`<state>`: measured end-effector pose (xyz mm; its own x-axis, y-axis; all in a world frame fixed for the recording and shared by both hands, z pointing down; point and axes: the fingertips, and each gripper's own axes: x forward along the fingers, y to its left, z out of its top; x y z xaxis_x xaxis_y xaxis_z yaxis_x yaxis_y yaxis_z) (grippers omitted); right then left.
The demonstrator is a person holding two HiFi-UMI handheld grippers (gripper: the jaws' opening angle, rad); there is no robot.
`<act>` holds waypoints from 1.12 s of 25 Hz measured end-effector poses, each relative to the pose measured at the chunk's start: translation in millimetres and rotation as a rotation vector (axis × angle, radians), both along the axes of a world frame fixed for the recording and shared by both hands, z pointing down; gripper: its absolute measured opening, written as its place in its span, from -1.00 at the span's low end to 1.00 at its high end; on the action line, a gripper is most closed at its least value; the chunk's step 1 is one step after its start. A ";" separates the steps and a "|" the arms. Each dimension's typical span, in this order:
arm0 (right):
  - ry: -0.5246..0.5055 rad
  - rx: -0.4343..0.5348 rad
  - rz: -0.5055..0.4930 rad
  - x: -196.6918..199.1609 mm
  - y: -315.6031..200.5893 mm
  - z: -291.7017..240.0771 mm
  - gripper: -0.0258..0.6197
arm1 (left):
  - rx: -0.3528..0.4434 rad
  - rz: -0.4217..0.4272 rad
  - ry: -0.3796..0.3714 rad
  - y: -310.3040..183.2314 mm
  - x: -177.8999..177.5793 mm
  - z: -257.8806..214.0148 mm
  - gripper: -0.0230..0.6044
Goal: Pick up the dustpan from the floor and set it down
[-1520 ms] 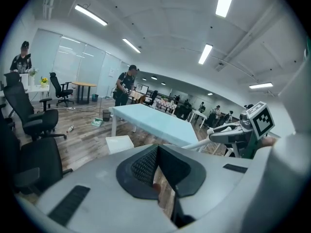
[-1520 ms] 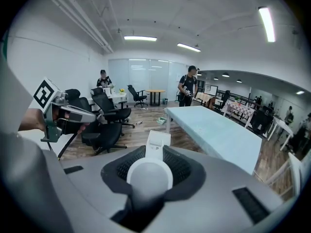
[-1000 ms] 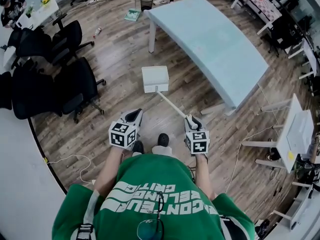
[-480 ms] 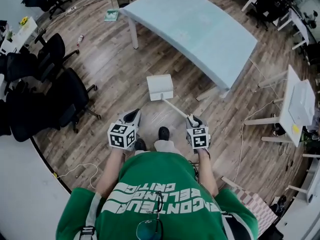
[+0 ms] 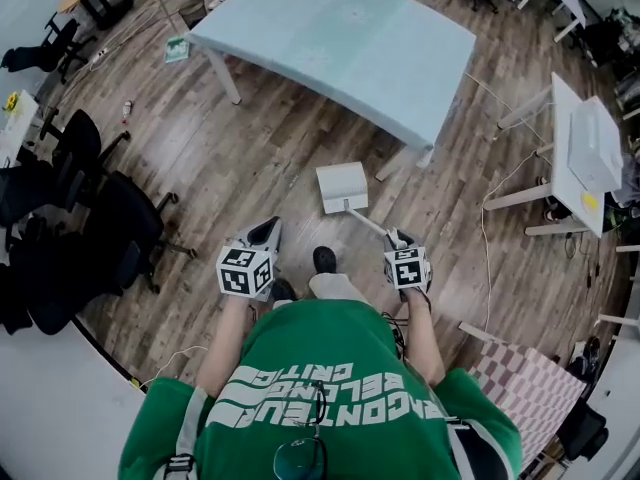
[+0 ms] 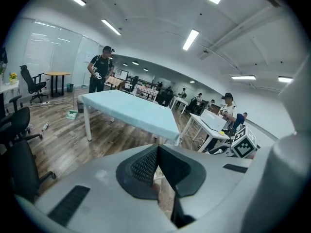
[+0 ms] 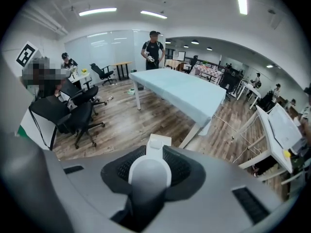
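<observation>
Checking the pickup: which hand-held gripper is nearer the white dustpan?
Right. The right hand-held gripper is clamped on the handle of the dustpan, with the pan out ahead of it. The left hand-held gripper holds nothing and sits off to the pan's left, apart from it.

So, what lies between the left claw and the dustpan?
Just bare wood floor, as the head view shows, from the left claw to the dustpan, whose handle the right claw grips.

The dustpan [image 7: 149, 169]'s handle fills the middle of the right gripper view and hides most of its pan; only 1 pale edge shows beyond. The head view's top edge cuts off the table [image 5: 340, 38]'s far side.
</observation>
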<state>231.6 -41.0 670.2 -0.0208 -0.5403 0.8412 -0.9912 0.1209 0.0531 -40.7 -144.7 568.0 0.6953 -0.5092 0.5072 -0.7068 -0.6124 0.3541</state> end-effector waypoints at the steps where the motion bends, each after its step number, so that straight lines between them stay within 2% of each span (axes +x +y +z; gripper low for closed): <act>1: 0.004 -0.010 0.016 8.6 4.5 2.7 -0.57 | -0.001 0.017 0.000 -0.3 8.4 -0.2 -0.95; 8: -0.003 -0.051 0.163 61.7 39.5 18.1 -0.57 | -0.012 0.162 -0.011 -3.4 72.4 1.1 -0.95; 14: -0.023 -0.090 0.265 99.3 73.2 34.7 -0.57 | -0.023 0.242 -0.002 -1.8 130.7 6.8 -0.95; 18: -0.038 -0.110 0.343 120.4 95.1 48.4 -0.57 | -0.025 0.345 -0.006 6.7 175.2 11.1 -0.95; 23: -0.045 -0.128 0.411 144.3 110.4 64.9 -0.57 | -0.022 0.440 -0.016 14.3 220.6 17.5 -0.95; 28: -0.041 -0.172 0.444 164.0 115.9 78.8 -0.57 | -0.018 0.507 -0.033 15.9 249.2 19.6 -0.95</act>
<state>395.7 74.9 748.9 0.1453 -0.3575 0.9225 -0.9499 -0.3111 0.0290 208.4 -128.8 587.6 0.8363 -0.1026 0.5386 -0.3331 -0.8753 0.3506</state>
